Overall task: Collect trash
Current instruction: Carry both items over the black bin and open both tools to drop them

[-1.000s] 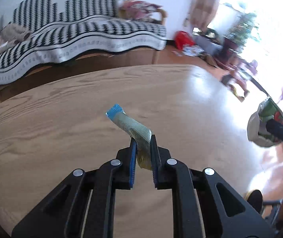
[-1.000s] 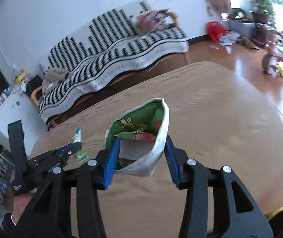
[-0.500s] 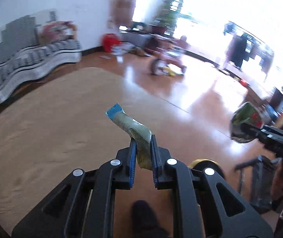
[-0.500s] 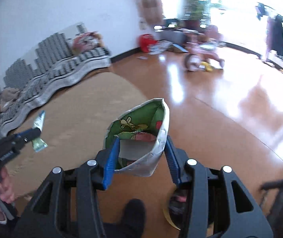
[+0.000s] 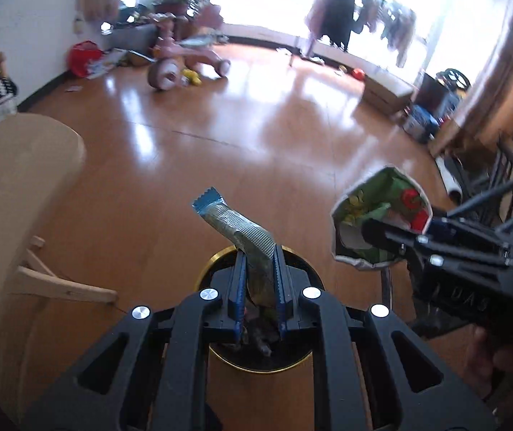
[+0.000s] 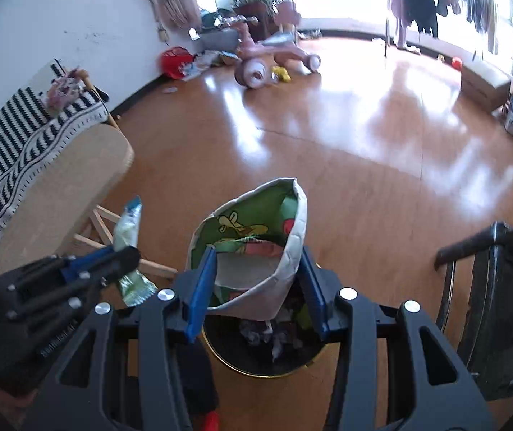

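Hanging over the bin (image 5: 256, 355), left tongs (image 5: 259, 287) pinch a wrapper (image 5: 234, 222), right tongs (image 6: 256, 287) clasp a carton (image 6: 256, 237).

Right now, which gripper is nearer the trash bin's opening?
Too close to call. The left gripper, shut on the blue-tipped wrapper, and the right gripper, shut on the green snack bag, both hang over the gold-rimmed bin.

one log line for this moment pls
phase: over bin | left gripper: shut on blue-green wrapper | right gripper: shut on green snack bag | trash bin: on floor below both, nothing dropped yet
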Tool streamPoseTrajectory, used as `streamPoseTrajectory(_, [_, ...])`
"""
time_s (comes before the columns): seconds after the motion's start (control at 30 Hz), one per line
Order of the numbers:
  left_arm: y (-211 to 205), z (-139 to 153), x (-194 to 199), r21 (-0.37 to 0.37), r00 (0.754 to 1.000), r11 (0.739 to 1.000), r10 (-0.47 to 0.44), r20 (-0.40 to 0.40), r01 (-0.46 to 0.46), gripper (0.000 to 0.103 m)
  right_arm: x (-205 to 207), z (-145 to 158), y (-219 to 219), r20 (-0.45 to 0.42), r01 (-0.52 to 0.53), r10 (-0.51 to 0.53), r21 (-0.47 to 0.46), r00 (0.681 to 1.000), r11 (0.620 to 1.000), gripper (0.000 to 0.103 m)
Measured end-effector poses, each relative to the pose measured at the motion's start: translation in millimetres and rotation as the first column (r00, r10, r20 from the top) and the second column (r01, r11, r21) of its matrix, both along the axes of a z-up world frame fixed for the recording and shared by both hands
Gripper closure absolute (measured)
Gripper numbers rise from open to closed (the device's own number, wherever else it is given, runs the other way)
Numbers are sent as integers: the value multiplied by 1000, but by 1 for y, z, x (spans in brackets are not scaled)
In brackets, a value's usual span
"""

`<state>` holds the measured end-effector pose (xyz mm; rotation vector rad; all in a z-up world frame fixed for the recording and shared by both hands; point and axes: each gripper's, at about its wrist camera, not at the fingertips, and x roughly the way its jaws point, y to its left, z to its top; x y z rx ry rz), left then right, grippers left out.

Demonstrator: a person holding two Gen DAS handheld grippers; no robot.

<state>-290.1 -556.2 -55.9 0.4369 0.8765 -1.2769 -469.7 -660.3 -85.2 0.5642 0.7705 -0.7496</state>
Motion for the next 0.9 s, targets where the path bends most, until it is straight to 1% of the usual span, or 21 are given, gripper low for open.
streamPoseTrajectory(0.03, [-4, -14, -1, 37, 1000, 999, -3, 4, 2, 90, 3, -8, 0, -9, 3, -3, 15, 1000, 1000, 57])
streamPoseTrajectory(0.07, [-5, -21, -2, 55, 1000, 999, -3, 0, 3, 90, 3, -17, -2, -16, 7, -6, 30, 1000, 1000, 57])
streamPoseTrajectory(0.13, [-10, -36, 4, 84, 999, 996, -18, -43, 22, 90, 1, -35, -4, -35, 21, -19, 63, 999, 998, 57])
streamPoseTrajectory(0.23, [-7, -54, 12, 124, 998, 992, -18, -64, 26, 90, 4, -58, -7, -53, 36, -30, 113, 998, 993, 57])
streamPoseTrajectory(0.3, [-9, -62, 14, 146, 997, 989, -24, -70, 34, 90, 15, -69, -12, -73, 39, -29, 135, 997, 990, 57])
streamPoseTrajectory(0.4, [-8, -68, 11, 161, 998, 986, -28, -53, 36, 90, 17, -80, -12, -81, 39, -26, 162, 996, 986, 57])
streamPoseTrajectory(0.6, [-11, -71, 2, 164, 998, 985, -53, -35, 58, 90, 19, -81, -16, -87, 46, -32, 168, 996, 985, 57])
streamPoseTrajectory(0.83, [-13, -67, 1, 154, 998, 987, -44, -46, 50, 89, 22, -72, -16, -85, 45, -32, 151, 996, 988, 56])
streamPoseTrajectory(0.9, [-11, -68, 0, 157, 999, 987, -41, -37, 46, 88, 22, -69, -13, -88, 41, -29, 133, 996, 990, 55])
